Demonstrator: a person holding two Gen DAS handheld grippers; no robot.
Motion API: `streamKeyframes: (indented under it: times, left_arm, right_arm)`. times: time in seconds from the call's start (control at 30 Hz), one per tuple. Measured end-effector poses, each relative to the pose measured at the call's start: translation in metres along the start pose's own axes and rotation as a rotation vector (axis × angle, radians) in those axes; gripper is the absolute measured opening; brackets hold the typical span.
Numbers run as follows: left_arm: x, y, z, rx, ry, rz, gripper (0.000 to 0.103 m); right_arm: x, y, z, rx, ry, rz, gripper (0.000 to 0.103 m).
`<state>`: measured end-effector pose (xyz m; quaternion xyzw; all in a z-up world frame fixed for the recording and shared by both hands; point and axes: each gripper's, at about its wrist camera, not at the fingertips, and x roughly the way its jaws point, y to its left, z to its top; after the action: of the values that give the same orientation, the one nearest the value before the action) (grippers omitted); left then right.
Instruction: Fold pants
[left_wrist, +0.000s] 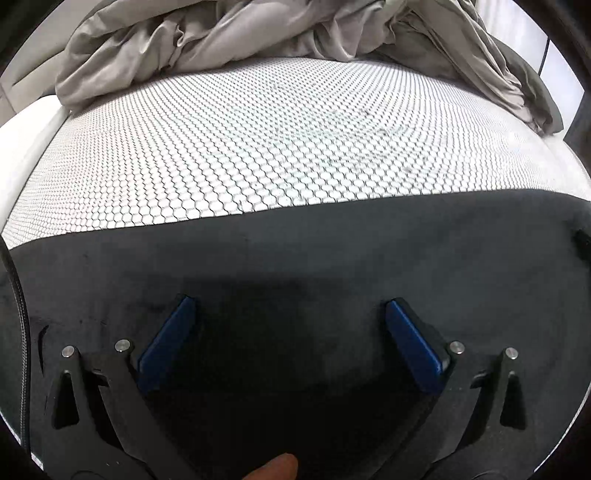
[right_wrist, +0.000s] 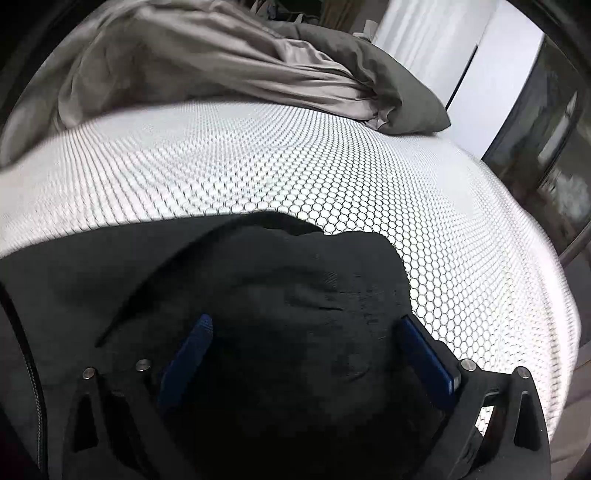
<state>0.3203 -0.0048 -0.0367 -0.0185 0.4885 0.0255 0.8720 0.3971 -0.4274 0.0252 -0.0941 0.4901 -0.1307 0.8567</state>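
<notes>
Pants (left_wrist: 332, 258), black, lay flat on the near mattress (left_wrist: 258, 155), left gripper (left_wrist: 290, 314) and right gripper (right_wrist: 304, 328) poised above with jaws apart; next, seemingly, each needed an edge to pinch.

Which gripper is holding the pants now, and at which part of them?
Neither holds them. The left gripper and the right gripper are both open above the dark pants, with no fabric pinched between their blue fingers.

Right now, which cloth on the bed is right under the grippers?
The black pants, lying flat beneath both open grippers, left and right. The grey bedding is crumpled at the far side of the bed.
</notes>
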Motion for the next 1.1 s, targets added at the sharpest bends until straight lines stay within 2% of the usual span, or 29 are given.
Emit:
streamKeyframes:
  times: [0.07,0.13,0.2,0.23,0.3,0.37,0.4,0.43,0.47,0.53,0.57,0.6,0.67,0.7,0.77,0.83,0.9,0.93,1.03,1.07,1.1]
  left_arm:
    - [-0.007,-0.006,0.005,0.003,-0.037,-0.021,0.102]
    - [-0.013,-0.015,0.008,0.001,-0.062,-0.072,0.102]
    - [-0.01,-0.03,0.011,0.024,-0.057,-0.122,0.102]
    - [-0.007,-0.035,0.011,0.044,-0.049,-0.124,0.102]
    - [0.007,-0.05,0.006,0.108,-0.007,-0.071,0.103]
    - [0.01,-0.053,0.002,0.115,-0.004,-0.072,0.103]
    - [0.009,-0.05,0.001,0.103,-0.006,-0.09,0.103]
    - [0.009,-0.048,0.001,0.099,-0.005,-0.099,0.103]
    - [0.01,-0.046,0.0,0.101,-0.006,-0.104,0.103]
    - [0.009,-0.044,-0.002,0.097,-0.01,-0.113,0.103]
    - [0.009,-0.044,-0.001,0.099,-0.011,-0.111,0.103]
    - [0.009,-0.044,-0.001,0.104,-0.013,-0.106,0.103]
    - [0.009,-0.047,-0.003,0.112,-0.014,-0.094,0.103]
    - [0.008,-0.046,-0.002,0.112,-0.014,-0.093,0.103]
    - [0.006,-0.039,0.0,0.107,-0.014,-0.09,0.102]
    - [-0.01,-0.042,-0.004,0.111,-0.024,-0.114,0.102]
    - [-0.03,-0.051,-0.01,0.134,-0.051,-0.171,0.102]
    - [-0.039,-0.058,-0.016,0.148,-0.062,-0.197,0.102]
    - [-0.05,-0.078,-0.035,0.206,-0.038,-0.27,0.102]
    - [-0.046,-0.086,-0.044,0.236,-0.002,-0.27,0.102]
    - [-0.041,-0.089,-0.051,0.256,0.022,-0.248,0.102]
  right_arm:
    - [-0.019,0.008,0.004,0.001,-0.05,0.019,0.091]
    - [-0.038,0.026,0.008,-0.012,-0.098,0.121,0.09]
    - [-0.049,0.061,0.012,-0.083,-0.113,0.221,0.09]
    - [-0.05,0.08,0.012,-0.129,-0.109,0.27,0.09]
    - [-0.04,0.118,0.009,-0.244,-0.064,0.349,0.089]
    - [-0.033,0.144,-0.009,-0.355,-0.028,0.307,0.081]
    - [-0.029,0.144,-0.013,-0.375,-0.03,0.295,0.081]
    - [-0.026,0.133,-0.011,-0.348,-0.028,0.306,0.082]
    - [-0.022,0.122,-0.009,-0.314,-0.027,0.271,0.082]
    - [-0.007,0.077,-0.002,-0.222,-0.035,0.029,0.082]
    - [0.004,0.056,-0.001,-0.167,-0.02,-0.046,0.082]
    - [0.016,0.032,-0.002,-0.092,0.017,-0.069,0.082]
    - [0.02,-0.005,-0.006,0.074,0.044,0.045,0.083]
    - [0.011,-0.012,-0.007,0.106,0.025,0.064,0.083]
    - [-0.011,-0.011,-0.006,0.092,-0.016,0.037,0.084]
    - [-0.043,0.0,-0.012,0.043,-0.075,0.059,0.084]
    - [-0.067,0.015,-0.016,-0.023,-0.107,0.138,0.085]
    - [-0.08,0.03,-0.023,-0.07,-0.109,0.209,0.087]
    - [-0.095,0.076,-0.05,-0.207,-0.071,0.361,0.088]
    - [-0.095,0.093,-0.062,-0.269,-0.051,0.386,0.088]
    - [-0.097,0.11,-0.082,-0.332,-0.03,0.372,0.088]
